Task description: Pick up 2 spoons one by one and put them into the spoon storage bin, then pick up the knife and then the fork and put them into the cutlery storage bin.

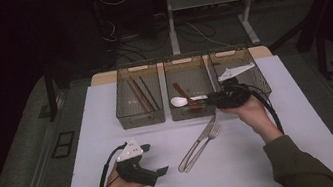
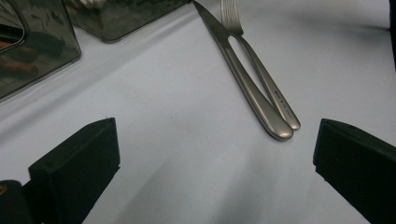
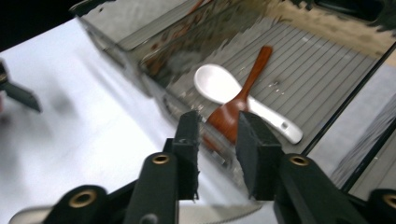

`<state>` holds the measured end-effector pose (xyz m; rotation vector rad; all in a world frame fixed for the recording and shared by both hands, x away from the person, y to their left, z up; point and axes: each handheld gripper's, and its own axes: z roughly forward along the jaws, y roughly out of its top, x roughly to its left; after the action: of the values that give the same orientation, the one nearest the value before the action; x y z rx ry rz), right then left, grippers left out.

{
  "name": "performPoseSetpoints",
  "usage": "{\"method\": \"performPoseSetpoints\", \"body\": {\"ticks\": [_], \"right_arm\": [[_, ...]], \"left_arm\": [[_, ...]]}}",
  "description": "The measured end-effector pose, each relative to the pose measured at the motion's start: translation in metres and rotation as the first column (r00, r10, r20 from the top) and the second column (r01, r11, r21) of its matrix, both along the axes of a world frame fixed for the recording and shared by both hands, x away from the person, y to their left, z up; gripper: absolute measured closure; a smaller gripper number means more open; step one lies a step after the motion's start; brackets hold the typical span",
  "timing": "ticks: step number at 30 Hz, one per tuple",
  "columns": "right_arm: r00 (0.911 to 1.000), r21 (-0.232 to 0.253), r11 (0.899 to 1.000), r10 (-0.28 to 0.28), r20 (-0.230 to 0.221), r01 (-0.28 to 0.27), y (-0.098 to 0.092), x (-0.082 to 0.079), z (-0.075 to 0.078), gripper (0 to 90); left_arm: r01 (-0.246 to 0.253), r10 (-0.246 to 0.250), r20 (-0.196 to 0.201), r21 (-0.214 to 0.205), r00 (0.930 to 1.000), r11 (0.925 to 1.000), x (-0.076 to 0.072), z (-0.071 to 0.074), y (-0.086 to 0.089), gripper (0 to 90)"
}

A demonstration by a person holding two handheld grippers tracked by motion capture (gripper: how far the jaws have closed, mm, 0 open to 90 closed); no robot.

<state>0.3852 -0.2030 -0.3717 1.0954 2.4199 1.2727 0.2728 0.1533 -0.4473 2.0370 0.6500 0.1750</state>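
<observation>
Right gripper view looks into the middle bin [image 3: 327,65], where a white spoon [image 3: 219,84] and a brown wooden spoon [image 3: 236,109] lie crossed on the ribbed floor, the wooden one on top. The right gripper [image 3: 218,140] hangs at the near wall of that bin, its jaws a narrow gap apart with nothing between the pads, so it grips nothing.

Still on the white table [image 1: 110,133] are the knife [image 2: 243,79] and fork [image 2: 261,74], side by side with handle ends touching and blade and tines pointing toward the bins. Both look like stiff, smooth steel, light but slippery and lying flat, so I judge a pinch across the thin sides of the handle, near its middle, would hold best; taking 1 alone means avoiding the touching ends.

The left gripper [image 2: 212,163] rests low on the table just short of those handle ends, jaws spread wide and empty.

In the high view, 3 bins stand in a row: the left bin [image 1: 137,95] holds chopsticks [image 1: 141,93], and the right bin [image 1: 246,68] sits behind the right hand [image 1: 250,110].
</observation>
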Motion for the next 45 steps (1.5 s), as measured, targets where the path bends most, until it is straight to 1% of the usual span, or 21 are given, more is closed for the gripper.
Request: {"method": "performPoseSetpoints", "body": {"ticks": [3,6,10,11,14,18,22,25,26,32,33,38,41,45], "right_arm": [[0.9997,-0.009,1.0,0.021,-0.015,-0.021,-0.003,-0.009,-0.004,76.1],[0.9992,-0.019,0.999,0.037,-0.017,-0.037,-0.003,-0.015,-0.009,80.9],[0.9984,-0.061,0.997,0.048,-0.03,-0.05,-0.002,-0.02,-0.016,87.0],[0.9983,-0.068,0.996,0.052,-0.028,-0.054,-0.002,-0.02,-0.018,89.0],[0.9974,-0.1,0.993,0.06,-0.04,-0.063,0.002,-0.02,-0.026,89.2],[0.9969,-0.138,0.988,0.056,-0.055,-0.063,0.005,-0.018,-0.038,89.2],[0.9959,-0.179,0.982,0.054,-0.072,-0.067,0.009,-0.017,-0.048,89.2],[0.9958,-0.213,0.975,0.054,-0.074,-0.068,0.013,-0.016,-0.053,89.2],[0.9957,-0.217,0.974,0.057,-0.073,-0.072,0.015,-0.015,-0.055,89.2],[0.9962,-0.263,0.963,0.05,-0.071,-0.067,0.019,-0.012,-0.061,89.2],[0.996,-0.26,0.963,0.051,-0.074,-0.068,0.018,-0.012,-0.061,89.2],[0.9962,-0.291,0.954,0.05,-0.072,-0.069,0.018,-0.015,-0.06,89.3],[0.995,-0.307,0.949,0.053,-0.085,-0.076,0.017,-0.017,-0.059,89.2],[0.9932,-0.316,0.945,0.054,-0.103,-0.084,0.012,-0.021,-0.059,89.2]], "left_arm": [[-0.004,0.003,-0.004,-0.006,1.0,1.0,0.0,-0.001,0.001,0.0],[-0.001,0.001,-0.002,-0.001,1.0,1.0,-0.002,-0.001,0.001,0.0],[-0.005,0.005,0.001,0.006,1.0,1.0,-0.004,0.0,0.003,0.0],[-0.011,0.011,0.002,0.0,0.9999,0.9999,-0.004,0.0,0.003,0.0],[-0.014,0.014,0.001,0.003,0.9999,0.9999,-0.004,0.0,0.004,0.0],[-0.01,0.01,0.007,0.003,0.9999,0.9999,-0.003,0.001,0.002,0.0],[-0.002,0.002,0.005,0.009,1.0,1.0,-0.003,0.001,0.0,0.0],[-0.002,0.002,0.004,0.007,1.0,1.0,-0.003,0.001,0.0,0.0],[-0.002,0.002,0.005,0.006,1.0,1.0,-0.003,0.001,0.0,0.0],[-0.002,0.002,0.005,0.002,1.0,1.0,-0.002,0.001,0.0,0.0],[-0.001,0.001,0.004,0.005,1.0,1.0,-0.002,0.001,0.0,0.0],[-0.002,0.002,0.006,0.002,1.0,1.0,-0.002,0.001,0.0,0.0],[-0.003,0.003,0.007,0.002,1.0,1.0,-0.002,0.001,0.0,0.0],[0.0,0.0,0.009,0.001,1.0,1.0,-0.003,0.002,0.0,0.0]]}}
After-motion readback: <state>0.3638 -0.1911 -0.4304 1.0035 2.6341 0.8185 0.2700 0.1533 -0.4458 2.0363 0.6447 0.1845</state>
